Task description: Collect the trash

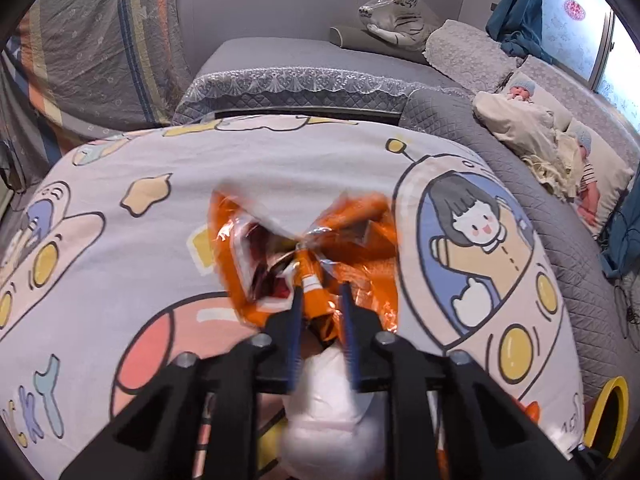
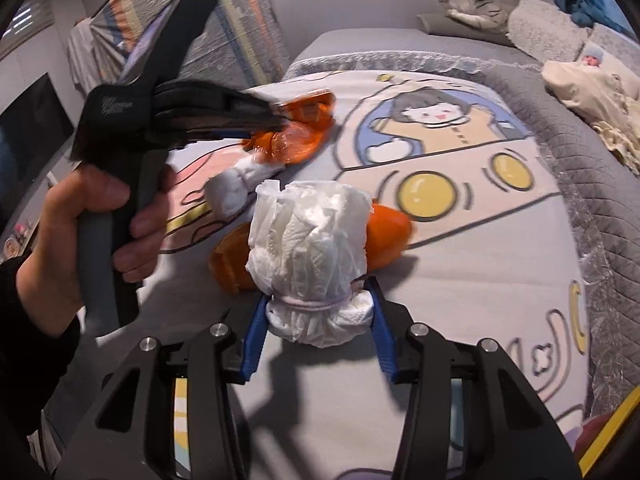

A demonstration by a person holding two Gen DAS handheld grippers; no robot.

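The step in hand was the pick-up stage of trash collection, both grippers engaged on the cartoon-print bedsheet [image 1: 280, 168]. The left gripper [image 1: 320, 280] had its jaws together, clamped on a twisted neck of the orange snack wrapper [image 1: 352, 240], which fanned out beyond the pads toward the grey quilted mattress [image 1: 300, 64]. The right gripper [image 2: 318, 300] had its blue jaws set against either side of the tied-off base of the white diaper bundle [image 2: 308, 240] — contact appeared made, though grip firmness could not be confirmed. The bundle lay on the sheet nearer the camera than the wrapper, an orange peel piece [image 2: 388, 240] touching its far side. Its long axis ran away from the gripper, banded end toward the jaws. The next move likely called for a firm squeeze and a straight lift, keeping the peel from dragging along.
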